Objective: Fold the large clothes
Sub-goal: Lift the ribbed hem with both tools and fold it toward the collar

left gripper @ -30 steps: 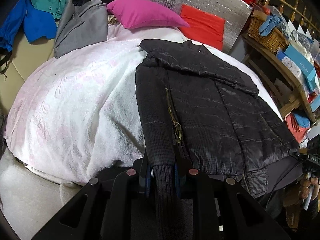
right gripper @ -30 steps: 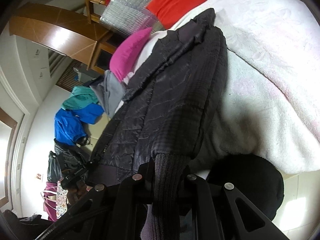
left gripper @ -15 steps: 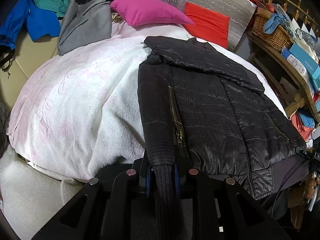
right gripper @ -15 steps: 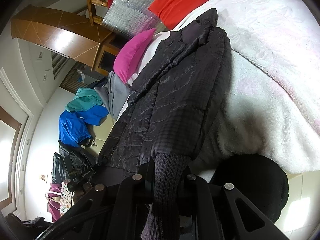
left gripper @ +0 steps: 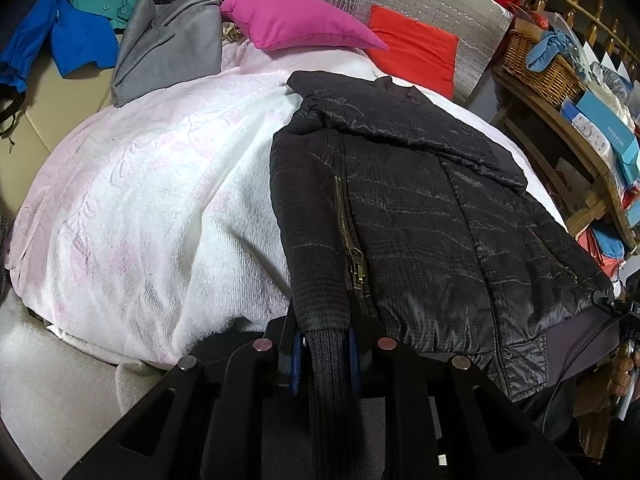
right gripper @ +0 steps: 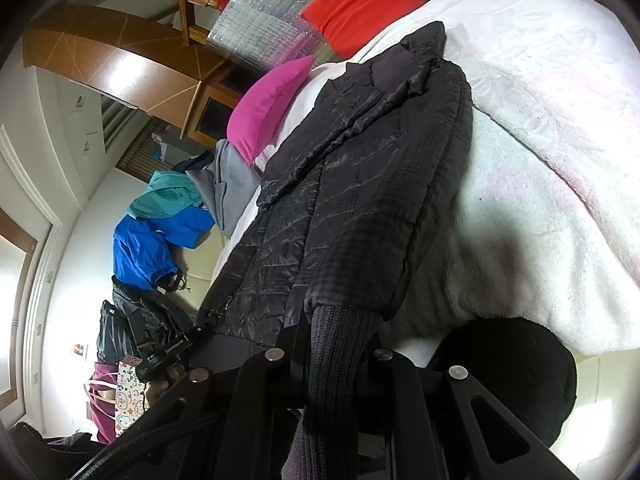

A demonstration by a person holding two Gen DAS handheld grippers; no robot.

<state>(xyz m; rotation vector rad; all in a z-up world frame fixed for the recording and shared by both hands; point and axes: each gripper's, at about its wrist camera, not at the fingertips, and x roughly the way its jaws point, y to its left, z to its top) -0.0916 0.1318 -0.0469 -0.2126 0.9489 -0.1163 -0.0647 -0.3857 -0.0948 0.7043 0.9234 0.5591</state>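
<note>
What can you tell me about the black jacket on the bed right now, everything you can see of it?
The black jacket is quilted, slightly shiny, with a brass-coloured zip and ribbed knit cuffs. It lies flat on the white blanket, collar toward the pink pillow, with its sleeves folded along the body. The left gripper pinches one cuff between its fingers; the right gripper pinches the other cuff.

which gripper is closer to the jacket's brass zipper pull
Left. The left gripper clamps the knit cuff just below the zipper pull; the right gripper grips the other cuff, across the jacket.
</note>
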